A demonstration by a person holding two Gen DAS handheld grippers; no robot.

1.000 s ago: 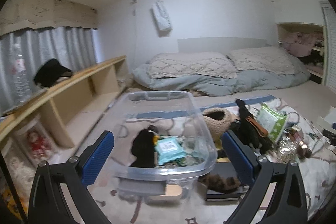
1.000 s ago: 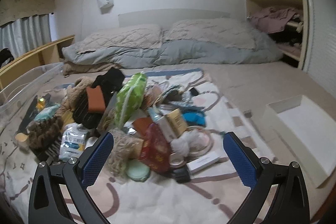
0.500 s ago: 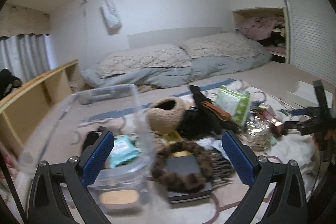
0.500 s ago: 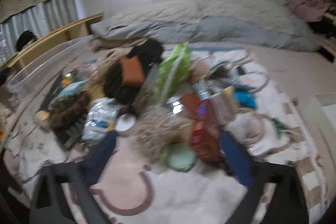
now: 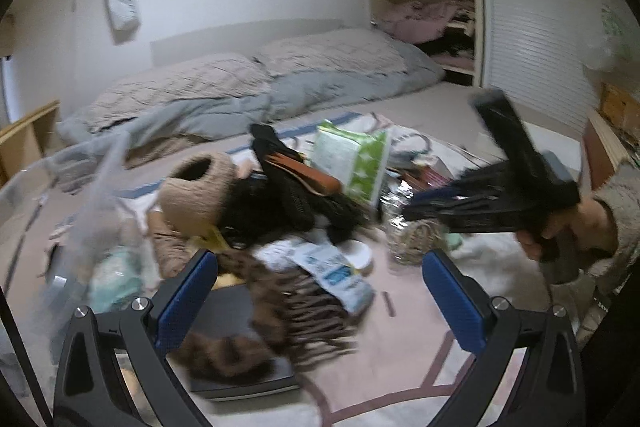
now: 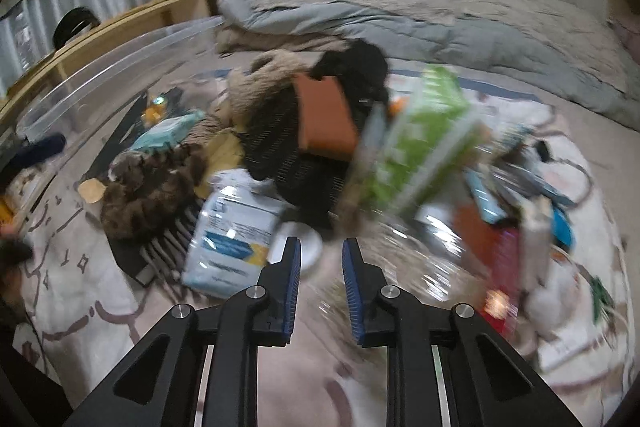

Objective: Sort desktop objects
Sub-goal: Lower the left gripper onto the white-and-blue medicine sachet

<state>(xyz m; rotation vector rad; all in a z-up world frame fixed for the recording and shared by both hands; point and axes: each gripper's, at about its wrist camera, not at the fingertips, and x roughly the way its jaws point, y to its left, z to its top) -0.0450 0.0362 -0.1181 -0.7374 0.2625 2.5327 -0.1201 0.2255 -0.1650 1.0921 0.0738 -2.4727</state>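
A heap of small things lies on a patterned blanket [image 5: 400, 339]. It includes a green wipes pack [image 5: 352, 159] [image 6: 424, 139], a brown fur scarf [image 5: 280, 307] [image 6: 148, 187], a white and blue packet [image 5: 336, 271] [image 6: 228, 243] and a black bag with an orange patch [image 6: 324, 115]. My left gripper [image 5: 319, 259] hangs wide open over the scarf and packet, holding nothing. My right gripper [image 6: 321, 243] is closing, its jaws narrow with nothing between them, above a small white round lid [image 6: 306, 247]. In the left wrist view a hand [image 5: 560, 227] holds that gripper [image 5: 412, 213] at the right.
A clear plastic bin [image 5: 80, 195] [image 6: 100, 75] with a few items stands left of the heap. A crinkly clear bag [image 6: 420, 259] lies just right of my right gripper. Bedding [image 5: 240, 87] runs along the back, a wooden shelf [image 6: 132, 15] along the left.
Both views have swung and dropped toward the heap. The bin has slid to the left edge of the left wrist view. The right jaws have gone from wide to narrow.
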